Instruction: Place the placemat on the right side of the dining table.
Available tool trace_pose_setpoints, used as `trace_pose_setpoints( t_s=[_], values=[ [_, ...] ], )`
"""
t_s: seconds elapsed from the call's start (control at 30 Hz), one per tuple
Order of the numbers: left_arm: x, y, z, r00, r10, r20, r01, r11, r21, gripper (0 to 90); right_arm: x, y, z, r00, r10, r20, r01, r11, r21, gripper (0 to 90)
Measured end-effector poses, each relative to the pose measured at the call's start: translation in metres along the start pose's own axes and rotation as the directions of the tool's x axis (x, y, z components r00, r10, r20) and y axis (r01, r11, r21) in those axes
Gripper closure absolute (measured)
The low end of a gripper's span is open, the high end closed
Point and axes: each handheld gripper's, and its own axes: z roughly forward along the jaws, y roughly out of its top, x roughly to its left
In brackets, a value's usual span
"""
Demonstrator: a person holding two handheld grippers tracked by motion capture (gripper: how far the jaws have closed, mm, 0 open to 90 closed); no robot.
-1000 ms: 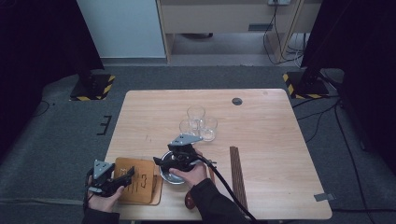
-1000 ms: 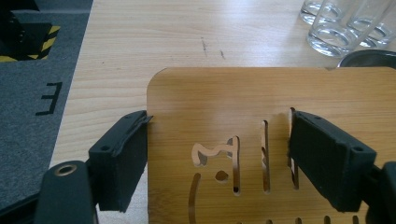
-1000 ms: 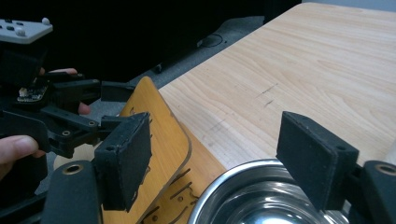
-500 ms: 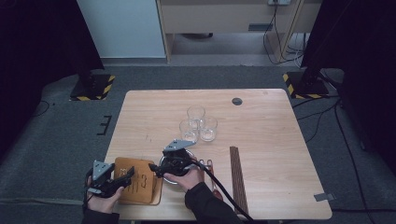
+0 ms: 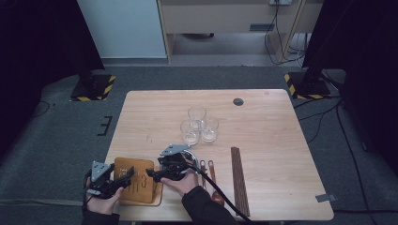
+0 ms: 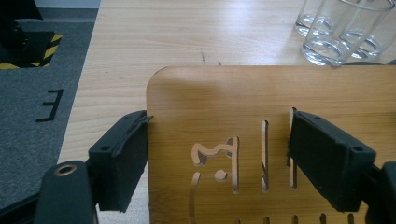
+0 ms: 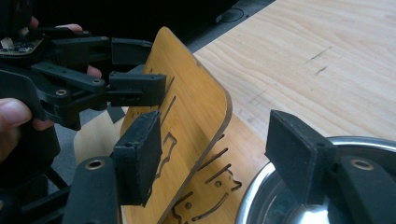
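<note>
At the lower left of the high view, two wooden boards with cut-out slots are sitting near the front edge of the tabletop (image 5: 281, 136). The left hand-held gripper (image 5: 123, 176) is clamping the upper board (image 5: 133, 178) at its left edge, jaws fully closed on it; in the left gripper view one pad is lying against the board's rim and the other is pressing on its slotted face. In the right gripper view this upper board (image 7: 187, 116) is standing tilted, its near edge lifted off the lower board (image 7: 219, 182), which is lying flat.

The right hand-held gripper (image 5: 152, 174) is pointing left in the high view, toward the lifted board's right edge. Its jaws have just been closing and are standing partly open. In the right gripper view the board's curved edge is sitting between the two pads; the left pad is just beside its face, and the right pad is well clear of it, so nothing is gripped yet.

A steel bowl (image 7: 280, 196) is occupying the lower right of the right gripper view, just beside the lower board. Above centre in the high view three drinking glasses (image 5: 199, 124) are clustered together. Two spoons (image 5: 211, 171) and a bundle of dark chopsticks (image 5: 239, 180) are lying to the right of the bowl.
</note>
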Motion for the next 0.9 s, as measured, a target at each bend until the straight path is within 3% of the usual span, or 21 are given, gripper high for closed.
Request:
trace_pose_setpoints(
  t_s=[0.9],
  values=[
    [0.000, 0.002, -0.004, 0.9999, -0.012, 0.005, 0.013, 0.9993, -0.036, 20.3, 0.011, -0.011, 0.019, 0.9963, 0.013, -0.084, -0.009, 0.9985, 0.054, 55.8]
  ],
)
